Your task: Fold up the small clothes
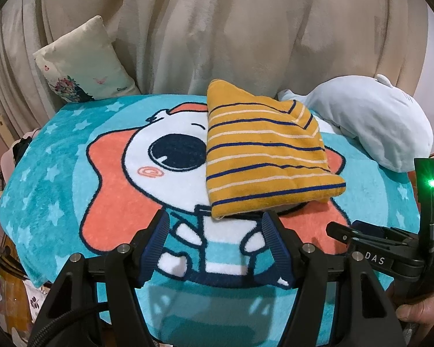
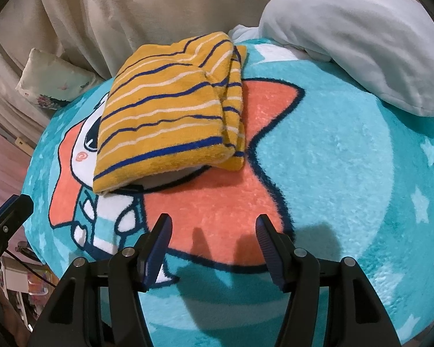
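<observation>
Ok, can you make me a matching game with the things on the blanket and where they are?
Things:
1. striped garment
2. plush toy
3. floral pillow
4. left gripper

Places or states:
A. pale blue, lying at the blanket's far right
B. open, holding nothing
C. leaning on the curtain, far left
D. folded, yellow, on the cartoon face

Pairs: 1-D, 2-A, 3-C, 4-B

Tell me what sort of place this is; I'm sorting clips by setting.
Most likely a home bedroom or living room. A cartoon plush blanket covers the work surface, a floral cushion and a pale blue plush toy sit at its far edge, and beige curtains hang behind. A folded striped garment lies on the blanket.
</observation>
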A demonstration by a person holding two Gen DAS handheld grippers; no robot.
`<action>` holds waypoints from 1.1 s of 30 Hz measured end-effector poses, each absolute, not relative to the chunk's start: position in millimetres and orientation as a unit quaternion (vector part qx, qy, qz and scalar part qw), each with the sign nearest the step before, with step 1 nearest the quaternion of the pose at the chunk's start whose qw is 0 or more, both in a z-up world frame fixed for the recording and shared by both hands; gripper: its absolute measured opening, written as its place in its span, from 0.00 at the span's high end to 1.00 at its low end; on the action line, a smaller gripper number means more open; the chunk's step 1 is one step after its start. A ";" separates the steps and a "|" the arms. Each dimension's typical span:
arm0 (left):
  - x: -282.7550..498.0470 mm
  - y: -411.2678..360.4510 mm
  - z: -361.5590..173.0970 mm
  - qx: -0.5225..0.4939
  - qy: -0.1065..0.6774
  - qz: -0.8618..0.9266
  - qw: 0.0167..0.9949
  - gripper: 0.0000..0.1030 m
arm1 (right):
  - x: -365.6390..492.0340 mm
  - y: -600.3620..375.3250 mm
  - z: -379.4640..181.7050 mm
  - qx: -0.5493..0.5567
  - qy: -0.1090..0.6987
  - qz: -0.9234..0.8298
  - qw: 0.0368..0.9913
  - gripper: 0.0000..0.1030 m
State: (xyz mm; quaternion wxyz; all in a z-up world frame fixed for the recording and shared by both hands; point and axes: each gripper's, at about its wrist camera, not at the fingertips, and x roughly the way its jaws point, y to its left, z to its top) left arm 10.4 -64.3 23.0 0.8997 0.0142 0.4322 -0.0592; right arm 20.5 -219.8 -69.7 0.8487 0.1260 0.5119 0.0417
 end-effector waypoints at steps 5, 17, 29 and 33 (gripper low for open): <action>12.7 -64.6 21.2 0.013 0.435 -0.061 0.898 0.36 | 20.6 -220.4 -72.6 0.128 0.515 0.038 0.847 0.38; 13.5 -61.3 19.5 0.008 0.436 -0.057 0.898 0.36 | 21.6 -214.9 -74.8 0.122 0.519 0.040 0.845 0.37; 10.3 -58.9 18.9 0.005 0.434 -0.056 0.899 0.36 | 17.9 -213.7 -74.1 0.121 0.517 0.040 0.846 0.37; 6.4 -58.2 19.8 0.003 0.433 -0.054 0.900 0.36 | 15.5 -212.3 -73.2 0.119 0.516 0.041 0.847 0.37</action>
